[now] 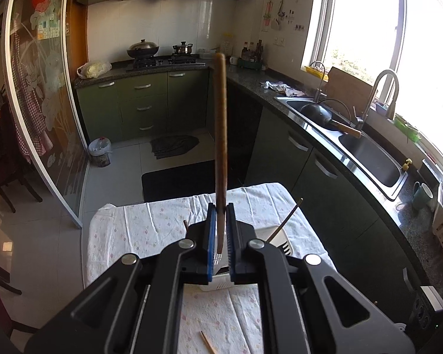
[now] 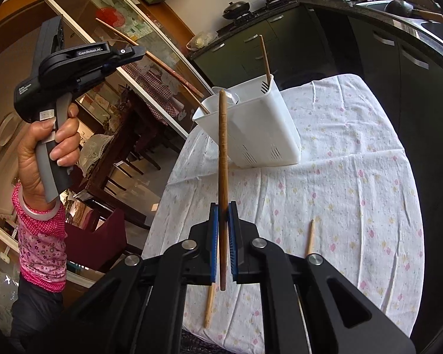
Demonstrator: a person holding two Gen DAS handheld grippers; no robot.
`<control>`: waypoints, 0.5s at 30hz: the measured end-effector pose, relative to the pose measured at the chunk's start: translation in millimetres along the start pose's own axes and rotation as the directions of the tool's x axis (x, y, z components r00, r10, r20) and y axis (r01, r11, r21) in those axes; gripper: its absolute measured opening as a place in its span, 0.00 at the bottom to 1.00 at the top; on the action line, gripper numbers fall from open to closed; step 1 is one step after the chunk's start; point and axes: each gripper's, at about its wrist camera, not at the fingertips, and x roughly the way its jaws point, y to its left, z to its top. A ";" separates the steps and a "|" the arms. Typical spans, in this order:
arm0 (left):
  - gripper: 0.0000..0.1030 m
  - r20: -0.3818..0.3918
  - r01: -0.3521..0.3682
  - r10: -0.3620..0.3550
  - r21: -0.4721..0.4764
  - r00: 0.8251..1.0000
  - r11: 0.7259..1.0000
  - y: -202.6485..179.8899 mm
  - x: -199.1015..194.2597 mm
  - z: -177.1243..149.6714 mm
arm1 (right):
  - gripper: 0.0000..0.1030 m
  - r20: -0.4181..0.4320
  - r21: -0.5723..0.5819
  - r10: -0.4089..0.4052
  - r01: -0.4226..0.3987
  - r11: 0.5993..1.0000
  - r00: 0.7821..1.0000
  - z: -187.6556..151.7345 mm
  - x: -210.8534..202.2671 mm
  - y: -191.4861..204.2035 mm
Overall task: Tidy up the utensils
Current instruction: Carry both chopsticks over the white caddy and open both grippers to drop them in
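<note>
My left gripper (image 1: 220, 206) is shut on a brown wooden chopstick (image 1: 221, 135) that points up and away, above the white utensil holder (image 1: 276, 237). In the right wrist view the left gripper (image 2: 138, 51) is held high at the left, its chopstick (image 2: 162, 65) slanting down into the white holder (image 2: 251, 124). My right gripper (image 2: 223, 206) is shut on another brown chopstick (image 2: 223, 159), short of the holder. A light chopstick (image 2: 265, 56) stands in the holder. Two light chopsticks lie on the cloth, one (image 2: 310, 237) at the right, one (image 2: 210, 303) under my right gripper.
The table carries a white flowered cloth (image 2: 354, 162). A dark counter with a steel sink (image 1: 369, 153) runs along the right. A stove with pots (image 1: 162, 56) is at the back. Dining chairs (image 2: 127, 159) stand left of the table behind a glass door.
</note>
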 end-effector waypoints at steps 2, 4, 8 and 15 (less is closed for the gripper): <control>0.07 -0.033 0.007 -0.008 -0.016 0.999 1.000 4.9 18.2 -3.8 | 0.07 0.008 -0.002 0.002 -0.002 1.000 1.000 2.1 -2.7 -1.0; 0.07 -0.060 0.007 -0.008 -0.026 0.998 1.000 9.2 32.8 -8.2 | 0.07 0.015 -0.002 0.001 -0.001 1.000 1.000 4.7 -6.3 -1.0; 0.07 -0.113 0.005 -0.006 -0.012 0.994 1.000 9.4 55.6 -18.9 | 0.07 0.044 -0.009 -0.002 0.002 1.000 0.999 14.9 -12.8 1.2; 0.07 -0.206 -0.001 0.005 0.022 0.979 1.000 0.9 87.8 -48.0 | 0.07 0.175 -0.063 -0.032 0.044 0.997 0.984 62.5 -22.2 22.1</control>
